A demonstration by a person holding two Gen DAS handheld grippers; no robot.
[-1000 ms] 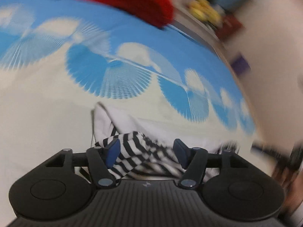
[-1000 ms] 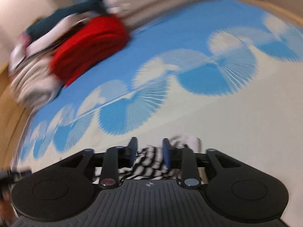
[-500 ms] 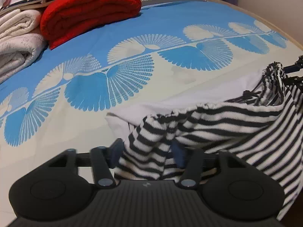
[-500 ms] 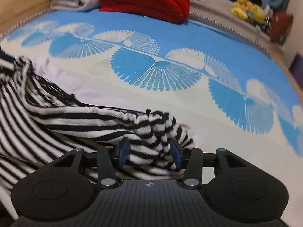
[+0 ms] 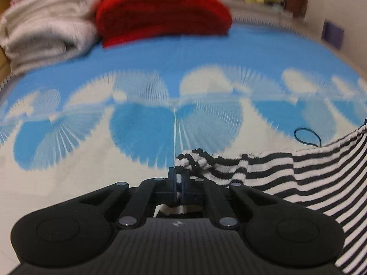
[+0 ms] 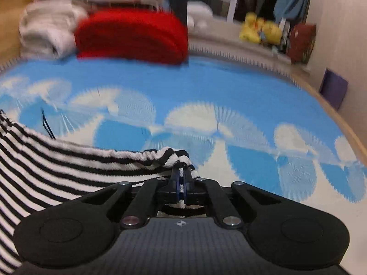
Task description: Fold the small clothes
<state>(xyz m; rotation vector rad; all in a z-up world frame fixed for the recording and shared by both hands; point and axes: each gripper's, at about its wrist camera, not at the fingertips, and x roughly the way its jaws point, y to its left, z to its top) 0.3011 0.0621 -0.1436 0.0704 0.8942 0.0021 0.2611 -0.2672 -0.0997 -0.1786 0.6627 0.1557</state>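
Both grippers pinched the striped garment's edge above the bed.

The left gripper (image 5: 178, 184) and right gripper (image 6: 181, 178) were each clamped tight on a bunched corner of the black-and-white striped garment (image 5: 305, 174), which hung stretched between them over the blue-and-cream bedspread (image 5: 142, 123); a red blanket (image 6: 130, 36) lay beyond.

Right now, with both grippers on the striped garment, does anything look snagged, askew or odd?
Mostly fine: the left gripper and right gripper each pinch a bunched corner of the striped garment, which sags between them. One oddity: a thin dark cord loop sticks up from its top edge.
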